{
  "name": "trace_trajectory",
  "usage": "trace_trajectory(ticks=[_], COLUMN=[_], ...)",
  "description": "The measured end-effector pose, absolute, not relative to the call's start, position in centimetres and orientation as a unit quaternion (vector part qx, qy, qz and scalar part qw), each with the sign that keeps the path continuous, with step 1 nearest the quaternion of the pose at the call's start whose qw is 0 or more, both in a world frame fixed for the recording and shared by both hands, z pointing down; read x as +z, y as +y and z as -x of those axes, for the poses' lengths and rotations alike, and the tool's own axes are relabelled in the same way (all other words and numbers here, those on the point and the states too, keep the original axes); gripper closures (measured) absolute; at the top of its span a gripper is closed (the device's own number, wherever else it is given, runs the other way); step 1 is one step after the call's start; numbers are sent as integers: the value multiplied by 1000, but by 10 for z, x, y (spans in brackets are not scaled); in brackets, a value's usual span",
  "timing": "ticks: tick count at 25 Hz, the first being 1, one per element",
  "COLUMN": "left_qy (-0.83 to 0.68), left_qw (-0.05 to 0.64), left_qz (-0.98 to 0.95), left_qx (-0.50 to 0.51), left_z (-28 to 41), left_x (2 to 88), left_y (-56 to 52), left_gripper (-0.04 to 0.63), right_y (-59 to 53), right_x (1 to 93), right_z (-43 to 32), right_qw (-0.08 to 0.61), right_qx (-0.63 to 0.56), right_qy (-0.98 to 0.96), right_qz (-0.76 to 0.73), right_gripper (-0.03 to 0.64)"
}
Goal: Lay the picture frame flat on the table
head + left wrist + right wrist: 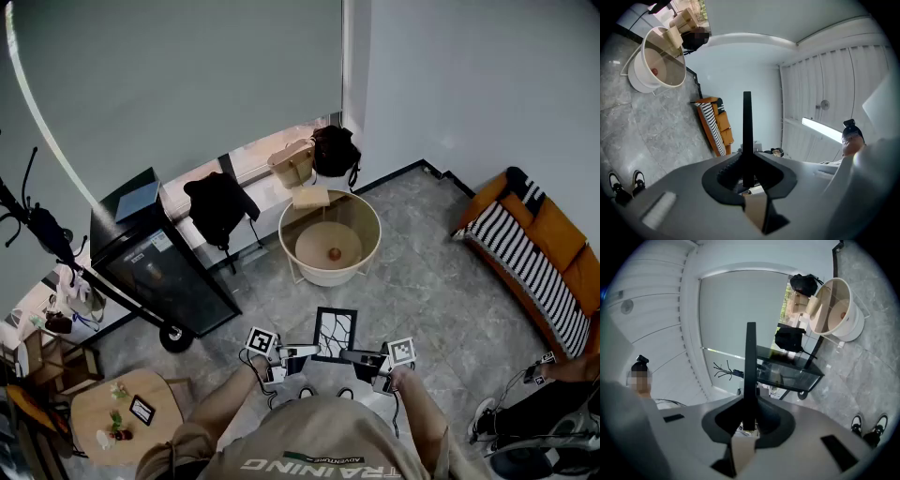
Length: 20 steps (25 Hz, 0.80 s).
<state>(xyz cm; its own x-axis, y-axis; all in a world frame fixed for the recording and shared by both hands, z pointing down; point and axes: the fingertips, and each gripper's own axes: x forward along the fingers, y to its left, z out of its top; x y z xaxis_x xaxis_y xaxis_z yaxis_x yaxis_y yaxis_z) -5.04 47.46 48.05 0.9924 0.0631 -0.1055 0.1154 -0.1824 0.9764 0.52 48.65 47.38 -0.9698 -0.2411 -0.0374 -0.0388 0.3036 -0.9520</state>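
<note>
Shoulders in a grey shirt [309,441] fill the bottom of the head view, and both forearms reach forward from them. Just ahead, the left gripper [309,352] and the right gripper [349,355] point toward each other with the picture frame [335,333] between them. Each is clamped on one lower side of the frame. The black frame is held in the air over the grey floor [431,281], its white, branch-patterned face turned up to the camera. It is well short of the round white counter [323,275], whose high rim encloses a small reddish ball [334,253].

The left gripper view shows the frame edge-on as a thin dark bar rising from the jaws, which are pressed together on its edge. A striped orange sofa [712,129] stands beyond it, and a pair of shoes [638,180] shows low on the left.

The right gripper view shows the same dark edge standing straight up, with the jaws closed on it. A black glass cabinet [787,371] on wheels stands behind, and the counter is at the upper right.
</note>
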Motion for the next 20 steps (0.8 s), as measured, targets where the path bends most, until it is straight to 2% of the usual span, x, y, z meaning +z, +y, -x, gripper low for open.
trace_trajectory(ticks=[20], left_qy=[53], left_qw=[638], left_qz=[-767], left_qx=[-35], left_z=[86], left_x=[488], left_y=[431], left_gripper=[523], right_y=[439], right_x=[476], right_z=[27], right_qw=[64], right_qx=[-574], right_qy=[811], right_qz=[86], right_gripper=[555])
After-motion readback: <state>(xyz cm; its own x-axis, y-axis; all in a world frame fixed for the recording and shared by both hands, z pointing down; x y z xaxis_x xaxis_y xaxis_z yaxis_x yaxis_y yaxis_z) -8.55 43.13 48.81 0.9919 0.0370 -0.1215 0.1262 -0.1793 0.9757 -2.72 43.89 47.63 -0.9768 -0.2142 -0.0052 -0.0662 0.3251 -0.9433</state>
